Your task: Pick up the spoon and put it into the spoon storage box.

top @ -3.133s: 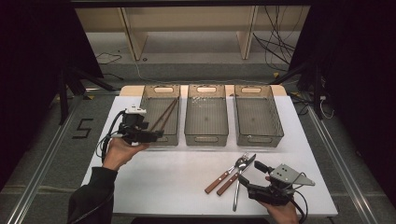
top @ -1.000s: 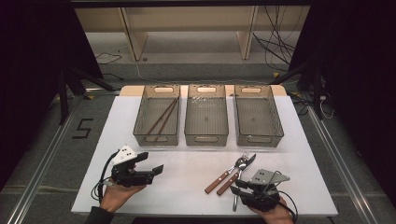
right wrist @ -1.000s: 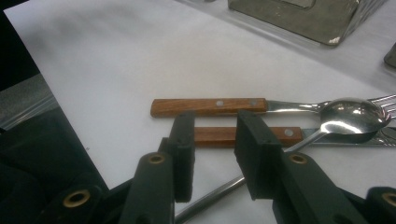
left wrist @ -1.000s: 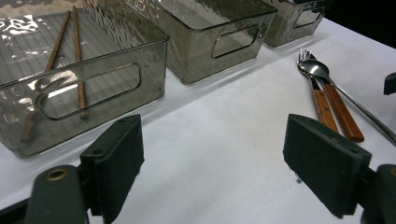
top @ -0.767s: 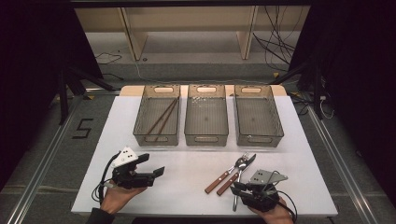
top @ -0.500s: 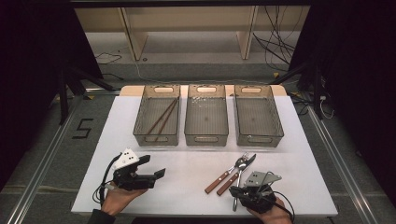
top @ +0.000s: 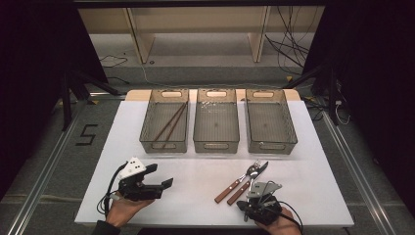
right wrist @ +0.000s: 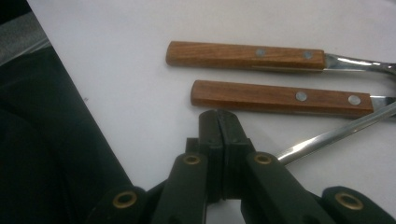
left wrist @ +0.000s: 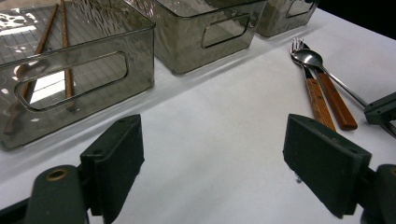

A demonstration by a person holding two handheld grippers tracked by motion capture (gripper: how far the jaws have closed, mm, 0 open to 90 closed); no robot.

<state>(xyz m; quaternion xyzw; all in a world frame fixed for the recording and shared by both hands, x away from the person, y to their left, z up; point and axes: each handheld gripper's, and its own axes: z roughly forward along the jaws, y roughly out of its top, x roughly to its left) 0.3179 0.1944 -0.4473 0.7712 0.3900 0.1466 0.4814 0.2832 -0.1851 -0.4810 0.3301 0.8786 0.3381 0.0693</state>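
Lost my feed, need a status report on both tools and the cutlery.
Left tool open, holding nothing. Right tool just closed on the spoon handle. Two wooden-handled pieces lie beside it, close.

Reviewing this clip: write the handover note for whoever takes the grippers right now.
Left gripper: open, empty, low over the table, near left.
Right gripper: jaws have just been closing and are now shut at the end of the spoon handle; I cannot tell whether they pinch it.
Things: chopsticks lie in the left bin; two wooden-handled pieces lie beside the spoon.
Done: chopsticks binned.
Left: probably sorting the spoon and both wooden-handled pieces into bins.
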